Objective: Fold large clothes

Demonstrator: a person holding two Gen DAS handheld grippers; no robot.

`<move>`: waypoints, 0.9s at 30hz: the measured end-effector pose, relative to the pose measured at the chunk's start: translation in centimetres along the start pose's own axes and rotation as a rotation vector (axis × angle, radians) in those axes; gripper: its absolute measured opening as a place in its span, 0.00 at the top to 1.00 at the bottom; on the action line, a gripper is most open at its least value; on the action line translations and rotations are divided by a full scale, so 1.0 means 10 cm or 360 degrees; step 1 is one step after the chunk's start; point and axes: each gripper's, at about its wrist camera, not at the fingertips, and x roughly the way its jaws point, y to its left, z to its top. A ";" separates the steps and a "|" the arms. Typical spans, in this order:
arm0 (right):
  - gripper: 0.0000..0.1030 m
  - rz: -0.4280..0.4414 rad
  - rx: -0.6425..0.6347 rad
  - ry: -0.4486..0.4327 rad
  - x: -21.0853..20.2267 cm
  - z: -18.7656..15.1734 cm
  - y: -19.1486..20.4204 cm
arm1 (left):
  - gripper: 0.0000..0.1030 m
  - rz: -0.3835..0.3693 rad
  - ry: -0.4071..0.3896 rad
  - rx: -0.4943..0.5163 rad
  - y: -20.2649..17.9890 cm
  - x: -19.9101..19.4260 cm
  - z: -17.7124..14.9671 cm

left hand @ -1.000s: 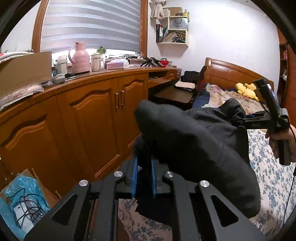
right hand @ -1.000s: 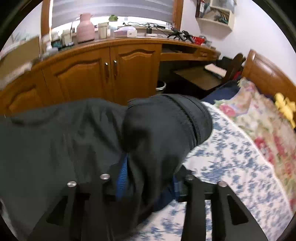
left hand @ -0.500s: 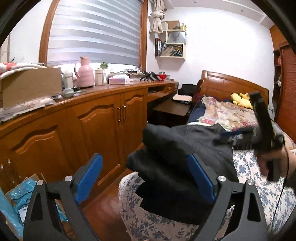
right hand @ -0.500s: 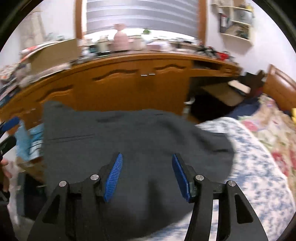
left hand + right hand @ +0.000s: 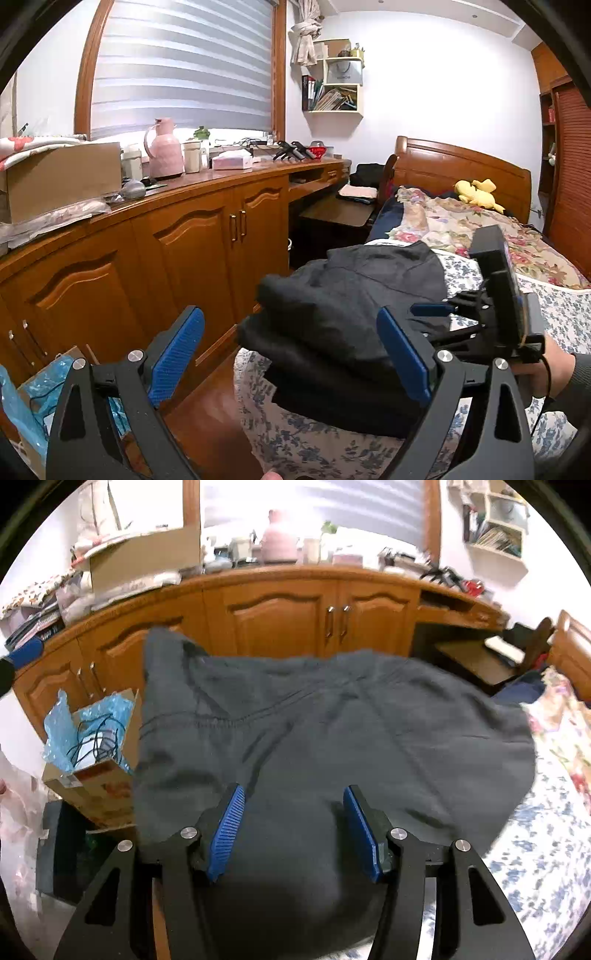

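Note:
A dark grey garment (image 5: 343, 314) lies folded in layers on the corner of the bed (image 5: 314, 446). My left gripper (image 5: 290, 354) is open wide just short of it, with nothing between its blue pads. In the right wrist view the same garment (image 5: 332, 720) spreads flat across the bed, one corner hanging past the edge. My right gripper (image 5: 295, 830) hovers low over its near part, open, the cloth beneath the pads and not pinched. A hand (image 5: 554, 373) holding that gripper shows at the right of the left wrist view.
Wooden cabinets (image 5: 207, 240) run along the far side of a narrow floor strip. A cardboard box with blue plastic (image 5: 92, 738) sits on the floor by the bed corner. Behind are a floral quilt (image 5: 461, 225), a headboard and a yellow plush toy (image 5: 476, 192).
Both grippers let go of the garment, which dropped from a held-up bundle onto the bed. The left gripper opened wide and drew back; the right one sank over the cloth.

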 end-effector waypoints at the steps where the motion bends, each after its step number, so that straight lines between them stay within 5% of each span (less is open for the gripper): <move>1: 0.44 -0.0013 0.0001 -0.0010 -0.09 -0.05 -0.02 | 0.08 -0.0012 -0.0005 0.0004 -0.05 -0.02 0.01; 12: 0.42 -0.0093 0.0063 -0.0170 -0.93 -0.50 -0.01 | 0.08 -0.0105 -0.0008 0.0102 -0.67 -0.13 0.01; 22: 0.21 -0.0204 0.0126 -0.0266 -1.28 -0.97 0.00 | 0.08 -0.0250 -0.0014 0.0164 -1.40 -0.09 -0.12; 27: 0.21 -0.0314 0.0191 -0.0274 -1.45 -1.29 -0.09 | 0.08 -0.0361 0.0023 0.0124 -1.70 -0.03 -0.21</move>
